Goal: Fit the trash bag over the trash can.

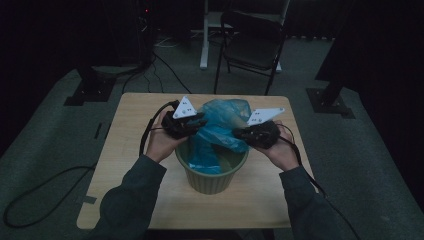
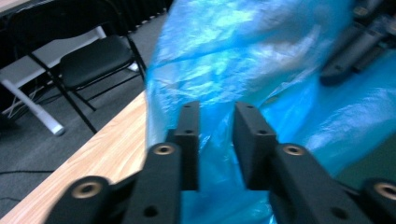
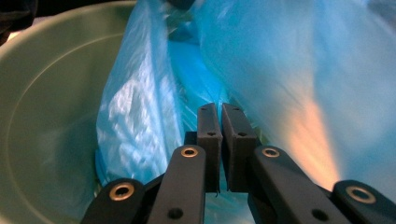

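A thin blue plastic bag (image 1: 223, 119) hangs partly inside a pale green bucket (image 1: 210, 179) at the middle of the wooden table (image 1: 125, 165). My left gripper (image 1: 200, 124) is at the bag's left side. Its jaws (image 2: 216, 109) stand open, a finger-width apart, with blue film (image 2: 243, 51) right in front of them. My right gripper (image 1: 239, 134) is at the bag's right side above the bucket rim. Its jaws (image 3: 220, 108) are pressed together on a fold of the bag (image 3: 140, 107), with the bucket's inner wall (image 3: 51, 93) to the left.
A black folding chair (image 1: 252, 45) stands beyond the table's far edge, next to a white desk leg (image 1: 204, 35). Cables trail over the table's left side and the floor (image 1: 50, 195). Bare tabletop lies around the bucket.
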